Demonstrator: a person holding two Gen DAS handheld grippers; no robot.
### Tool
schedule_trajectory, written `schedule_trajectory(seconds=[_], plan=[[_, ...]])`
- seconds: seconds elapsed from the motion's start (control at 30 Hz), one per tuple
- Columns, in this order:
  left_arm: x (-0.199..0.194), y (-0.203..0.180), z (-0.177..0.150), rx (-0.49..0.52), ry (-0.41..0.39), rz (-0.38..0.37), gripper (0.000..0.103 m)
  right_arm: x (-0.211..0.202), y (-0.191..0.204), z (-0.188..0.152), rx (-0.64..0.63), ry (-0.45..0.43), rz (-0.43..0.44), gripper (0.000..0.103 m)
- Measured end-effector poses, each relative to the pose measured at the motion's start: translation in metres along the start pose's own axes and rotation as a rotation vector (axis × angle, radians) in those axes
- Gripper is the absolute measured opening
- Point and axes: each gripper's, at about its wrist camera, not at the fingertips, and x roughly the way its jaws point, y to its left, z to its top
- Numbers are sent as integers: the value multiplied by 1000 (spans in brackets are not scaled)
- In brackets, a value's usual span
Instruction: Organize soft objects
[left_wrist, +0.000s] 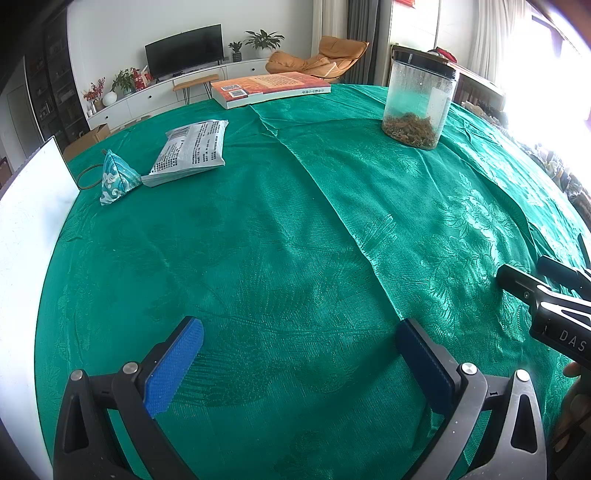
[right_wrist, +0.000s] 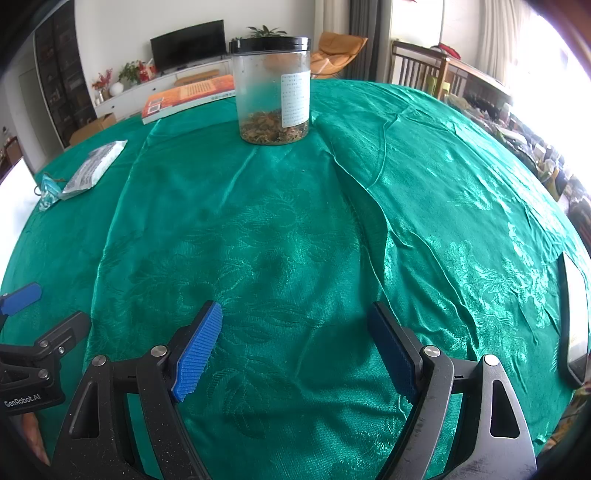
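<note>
Lying far ahead and to the left of the left hand-held gripper (left_wrist: 299, 363), the blue pyramid sachet (left_wrist: 116, 177) touched the printed soft packet (left_wrist: 192, 151) on the green tabletop (left_wrist: 295, 240). Both it and the right hand-held gripper (right_wrist: 295, 350) hovered spread and empty. Judged: nothing was grasped yet; next, a forward-left reach to the sachet.
</note>
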Motion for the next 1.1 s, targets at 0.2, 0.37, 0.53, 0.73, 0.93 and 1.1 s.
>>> schedule_trajectory(seconds=[0.2, 0.37, 0.53, 0.73, 0.93, 1.1], plan=[[0, 0, 0, 0, 0, 0, 103, 0, 0, 0, 0, 0, 0, 83], [0, 0, 0, 2, 1, 2, 103, 0, 0, 0, 0, 0, 0, 83], [-5, 10, -6, 2, 10, 7, 103, 0, 0, 0, 0, 0, 0, 83], [-17, 54, -21, -78, 35, 60, 103, 0, 0, 0, 0, 0, 1, 84], [-27, 93, -40, -151, -1, 107, 103, 0, 0, 0, 1, 0, 3, 84], [-26, 92, -38, -150, -1, 117, 103, 0, 8, 10, 2, 27, 48, 84]])
